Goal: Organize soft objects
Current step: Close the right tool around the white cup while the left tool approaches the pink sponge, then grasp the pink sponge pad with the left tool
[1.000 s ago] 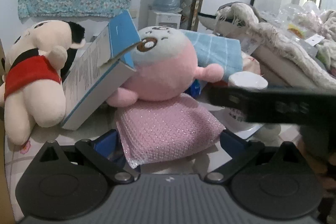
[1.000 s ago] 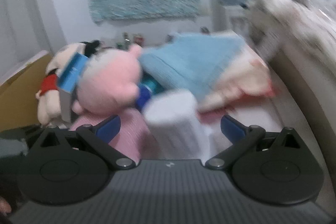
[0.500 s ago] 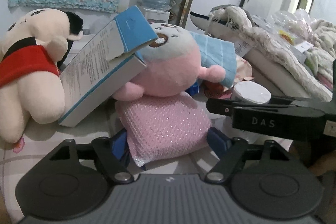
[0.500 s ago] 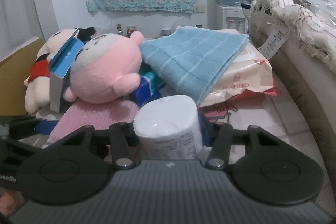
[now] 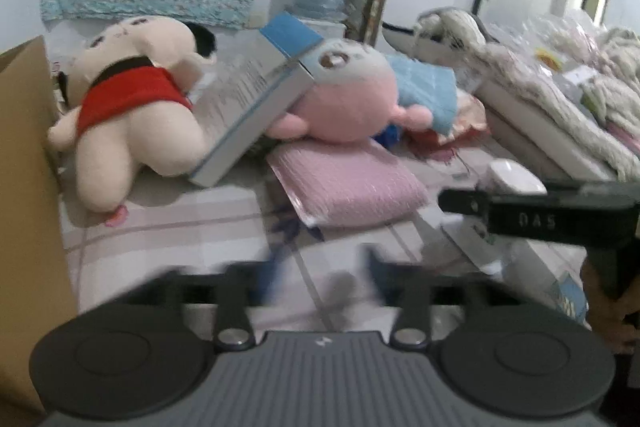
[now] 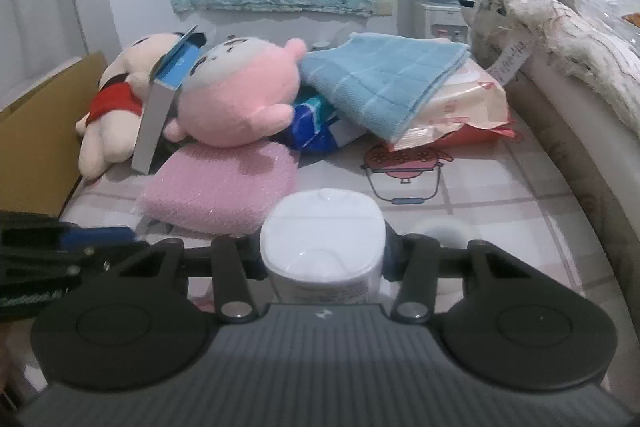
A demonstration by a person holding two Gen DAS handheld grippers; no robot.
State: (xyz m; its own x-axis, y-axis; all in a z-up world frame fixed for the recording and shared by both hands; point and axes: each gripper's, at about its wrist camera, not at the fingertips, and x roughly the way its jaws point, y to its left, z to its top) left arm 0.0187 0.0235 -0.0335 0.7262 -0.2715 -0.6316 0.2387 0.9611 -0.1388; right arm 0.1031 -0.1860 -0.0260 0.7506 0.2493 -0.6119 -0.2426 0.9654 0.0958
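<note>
A pink sponge pad [image 5: 348, 183] lies on the tiled cloth, also in the right wrist view [image 6: 220, 187]. A pink round plush [image 5: 344, 103] rests on its far edge. A cream doll in red [image 5: 132, 107] lies to the left. A folded blue towel [image 6: 384, 75] lies on a wipes pack [image 6: 460, 107]. My left gripper [image 5: 320, 275] is blurred, part closed and empty, a little short of the pad. My right gripper [image 6: 324, 251] is shut on a white wrapped paper roll [image 6: 324, 227], also seen in the left wrist view [image 5: 512, 175].
A blue and white carton [image 5: 256, 103] leans between the doll and the plush. A cardboard box [image 5: 24, 187] stands at the left edge. A bed with blankets [image 6: 560, 39] runs along the right. A tape roll [image 6: 440, 227] lies near my right fingers.
My left gripper has pulled back from around the pink pad and its fingers have narrowed with nothing in them. My right gripper closed on the white roll and has drawn back with it.
</note>
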